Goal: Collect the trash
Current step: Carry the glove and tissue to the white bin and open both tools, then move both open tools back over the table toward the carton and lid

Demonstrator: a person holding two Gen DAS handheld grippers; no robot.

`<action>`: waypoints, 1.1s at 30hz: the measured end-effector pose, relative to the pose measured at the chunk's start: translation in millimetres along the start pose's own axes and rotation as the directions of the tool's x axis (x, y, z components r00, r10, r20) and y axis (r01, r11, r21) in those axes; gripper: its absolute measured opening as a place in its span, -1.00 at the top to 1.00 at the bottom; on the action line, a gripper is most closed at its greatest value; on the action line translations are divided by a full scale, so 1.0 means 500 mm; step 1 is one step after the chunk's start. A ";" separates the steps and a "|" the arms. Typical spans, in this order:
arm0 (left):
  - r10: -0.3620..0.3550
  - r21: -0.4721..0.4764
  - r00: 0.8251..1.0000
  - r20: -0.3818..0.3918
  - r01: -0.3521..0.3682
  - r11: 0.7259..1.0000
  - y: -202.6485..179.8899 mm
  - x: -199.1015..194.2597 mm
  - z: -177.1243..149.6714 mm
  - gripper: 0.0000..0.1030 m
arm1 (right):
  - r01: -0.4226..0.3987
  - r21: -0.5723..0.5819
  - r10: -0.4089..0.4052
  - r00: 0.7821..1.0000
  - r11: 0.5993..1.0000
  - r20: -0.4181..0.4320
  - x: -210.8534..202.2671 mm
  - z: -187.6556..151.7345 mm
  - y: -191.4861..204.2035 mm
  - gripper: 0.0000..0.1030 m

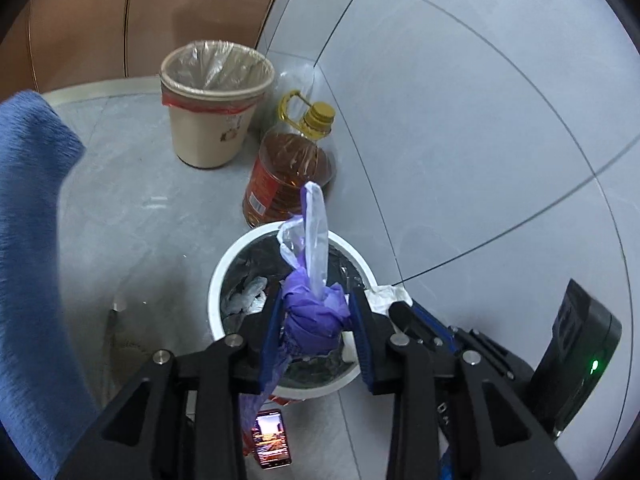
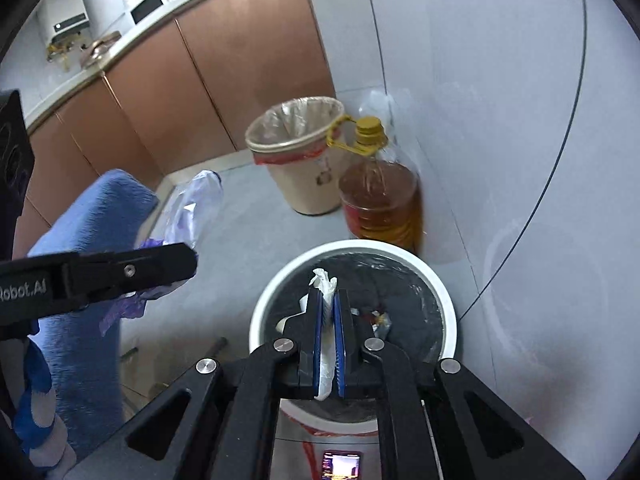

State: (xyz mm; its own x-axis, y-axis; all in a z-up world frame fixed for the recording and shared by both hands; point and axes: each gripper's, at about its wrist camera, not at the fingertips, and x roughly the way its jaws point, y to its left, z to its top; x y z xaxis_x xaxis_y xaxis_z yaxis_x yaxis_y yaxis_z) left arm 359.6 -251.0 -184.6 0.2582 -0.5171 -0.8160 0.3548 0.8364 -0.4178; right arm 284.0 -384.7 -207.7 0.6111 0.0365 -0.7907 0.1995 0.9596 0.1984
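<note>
My left gripper (image 1: 318, 300) is shut on a crumpled purple plastic bag (image 1: 312, 324), whose pale end sticks up past the fingertips. It hangs over a white bin (image 1: 218, 268) lined with black plastic, with scraps inside. My right gripper (image 2: 329, 294) is shut on a white tissue (image 2: 325, 280) above the same white bin (image 2: 262, 304). In the left wrist view the right gripper (image 1: 400, 308) and its tissue (image 1: 386, 293) sit at the bin's right rim. The right wrist view shows the left gripper (image 2: 186, 258) from the side, left of the bin, with the purple bag (image 2: 198, 200).
A beige bin with a clear liner (image 1: 212, 128) (image 2: 298, 168) and a large oil bottle (image 1: 288, 176) (image 2: 380, 204) stand by the tiled wall beyond the white bin. A lit phone (image 1: 272, 444) lies on the floor. A blue sleeve (image 1: 28, 240) is at left. Brown cabinets (image 2: 248, 48) stand behind.
</note>
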 end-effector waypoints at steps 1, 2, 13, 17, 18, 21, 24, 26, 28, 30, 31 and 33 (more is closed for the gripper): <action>-0.006 -0.007 1.000 -0.002 0.006 1.000 0.003 0.004 0.000 0.31 | 0.008 0.001 -0.008 1.000 1.000 -0.004 0.006 0.000 -0.001 0.86; -0.013 -0.015 1.000 -0.004 0.013 1.000 0.007 0.007 0.000 0.22 | 0.011 0.002 -0.011 1.000 1.000 -0.006 0.008 -0.002 -0.003 0.84; 0.011 -0.028 0.998 0.056 -0.009 1.000 0.021 -0.025 -0.007 0.13 | 0.034 -0.015 -0.034 0.999 0.999 0.014 -0.021 -0.016 0.009 0.49; 0.033 -0.021 0.993 0.109 -0.031 0.999 0.013 -0.087 -0.030 0.13 | 0.028 -0.021 -0.027 0.999 0.999 0.039 -0.053 -0.016 0.021 0.38; 0.038 -0.017 0.991 0.126 -0.037 0.999 0.011 -0.105 -0.036 0.13 | 0.023 -0.021 -0.022 0.998 1.000 0.054 -0.070 -0.017 0.028 0.36; 0.063 0.003 0.980 0.186 -0.065 0.998 -0.002 -0.168 -0.060 0.13 | 0.014 -0.029 -0.012 0.996 0.999 0.084 -0.114 -0.021 0.051 0.28; 0.097 0.021 0.961 0.258 -0.106 0.994 -0.013 -0.234 -0.091 0.13 | -0.003 -0.052 0.009 0.993 0.999 0.117 -0.165 -0.031 0.084 0.24; 0.128 0.032 0.942 0.311 -0.145 0.989 -0.019 -0.286 -0.120 0.13 | -0.013 -0.074 0.023 0.990 0.997 0.138 -0.200 -0.040 0.108 0.18; 0.160 0.037 0.922 0.352 -0.184 0.982 -0.020 -0.330 -0.145 0.13 | -0.028 -0.099 0.043 0.987 0.995 0.157 -0.238 -0.050 0.133 0.16; 0.198 0.037 0.897 0.394 -0.231 0.972 -0.017 -0.380 -0.178 0.13 | -0.045 -0.128 0.067 0.982 0.991 0.178 -0.278 -0.063 0.162 0.15; 0.212 0.035 0.889 0.407 -0.247 0.968 -0.016 -0.397 -0.189 0.13 | -0.054 -0.142 0.080 0.979 0.988 0.188 -0.296 -0.069 0.175 0.15; 0.243 0.029 0.864 0.441 -0.285 0.958 -0.011 -0.442 -0.221 0.13 | -0.075 -0.171 0.110 0.972 0.982 0.206 -0.337 -0.085 0.204 0.13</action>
State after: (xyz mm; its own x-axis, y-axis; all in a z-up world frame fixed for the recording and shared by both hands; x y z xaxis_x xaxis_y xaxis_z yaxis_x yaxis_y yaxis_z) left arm 201.3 -121.3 -46.0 0.7053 -0.3233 -0.6309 0.2928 0.9434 -0.1561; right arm 169.0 -281.0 -79.0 0.7741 0.0836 -0.6275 0.0194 0.9876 0.1556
